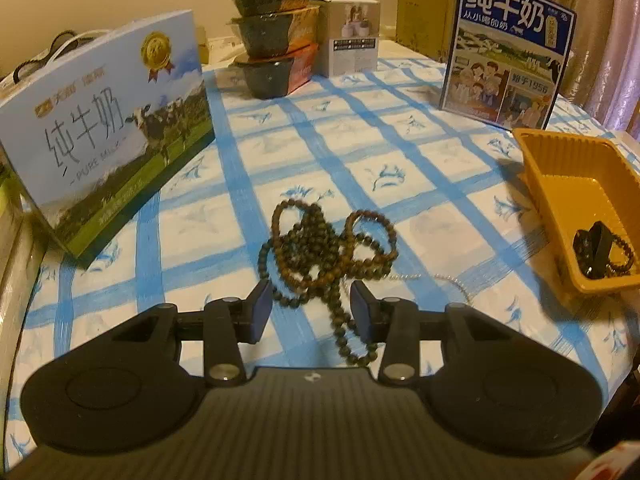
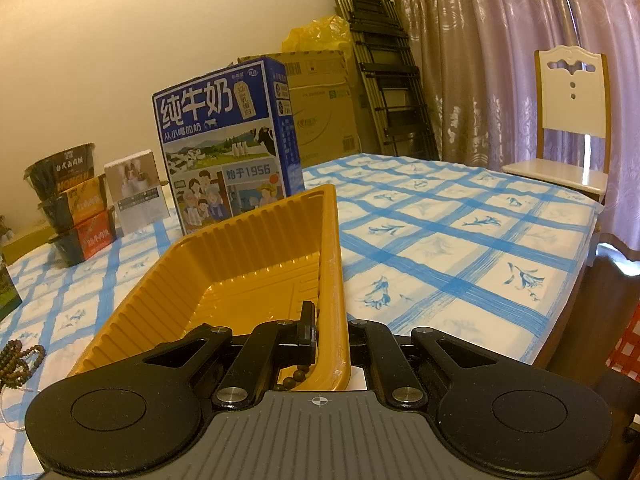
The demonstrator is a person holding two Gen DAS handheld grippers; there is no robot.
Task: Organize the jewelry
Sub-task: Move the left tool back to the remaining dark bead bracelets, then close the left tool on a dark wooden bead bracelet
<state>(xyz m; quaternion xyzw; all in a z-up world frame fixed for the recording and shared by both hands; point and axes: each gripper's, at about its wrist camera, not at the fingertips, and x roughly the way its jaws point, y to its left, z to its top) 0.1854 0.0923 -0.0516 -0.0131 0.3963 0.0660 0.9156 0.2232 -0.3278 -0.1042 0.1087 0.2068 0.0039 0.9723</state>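
A tangle of brown bead strands (image 1: 324, 252) lies on the blue checked tablecloth (image 1: 400, 152). My left gripper (image 1: 312, 304) is open, its fingers on either side of the near end of the tangle, just above the cloth. A thin silver chain (image 1: 436, 278) trails right of the beads. An orange plastic tray (image 1: 568, 184) stands at the right. My right gripper (image 2: 330, 336) is shut on the tray's right wall (image 2: 332, 280), one finger inside and one outside. Dark beads (image 2: 296, 376) lie in the tray by the inner finger. The tangle also shows in the right wrist view (image 2: 18, 362).
A light blue milk carton (image 1: 104, 128) stands at the left. A dark blue milk carton (image 1: 508, 48) stands behind the tray. Stacked noodle bowls (image 1: 272, 28) and a small white box (image 1: 352, 36) stand at the back. A chair (image 2: 572, 120) is past the table's far right edge.
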